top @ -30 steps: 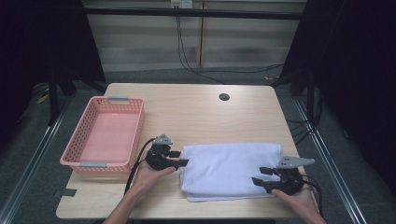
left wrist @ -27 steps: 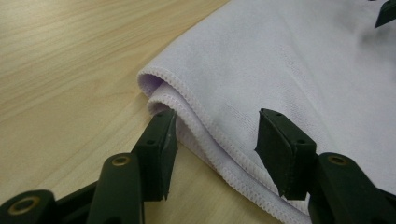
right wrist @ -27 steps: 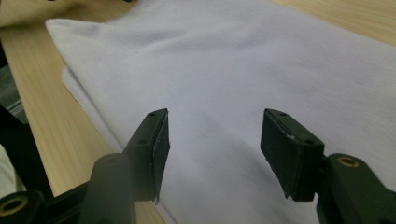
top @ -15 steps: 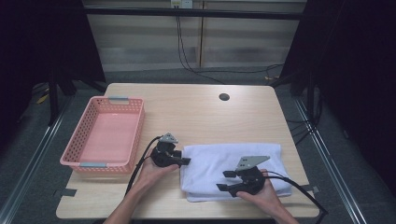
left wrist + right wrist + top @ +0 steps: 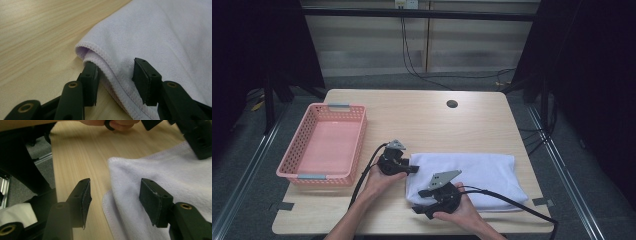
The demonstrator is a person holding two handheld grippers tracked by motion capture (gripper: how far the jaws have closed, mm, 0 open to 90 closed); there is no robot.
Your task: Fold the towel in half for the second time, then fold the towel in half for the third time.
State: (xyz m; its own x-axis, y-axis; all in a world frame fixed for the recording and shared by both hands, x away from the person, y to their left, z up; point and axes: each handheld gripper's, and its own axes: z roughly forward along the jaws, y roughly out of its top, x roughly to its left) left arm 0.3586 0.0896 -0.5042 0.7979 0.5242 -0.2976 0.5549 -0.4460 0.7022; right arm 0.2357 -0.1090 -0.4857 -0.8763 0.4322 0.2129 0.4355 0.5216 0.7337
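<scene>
Fingers of the left gripper (image 5: 116,82) have been closing around the white towel's (image 5: 472,175) hem, unclamped; right gripper (image 5: 113,202) gapes, should straddle its corner squarely

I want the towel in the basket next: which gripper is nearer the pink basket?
Left. The left gripper sits at the towel's left edge, beside the pink basket; the right gripper is farther right, at the towel's near-left corner.

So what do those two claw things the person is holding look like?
Both are black. The left gripper and right gripper each carry a grey three-cornered plate on top and trail a black cable. Their fingers are flat, blocky black pads with small holes and brass-coloured pivots. The forearms are bare.
</scene>
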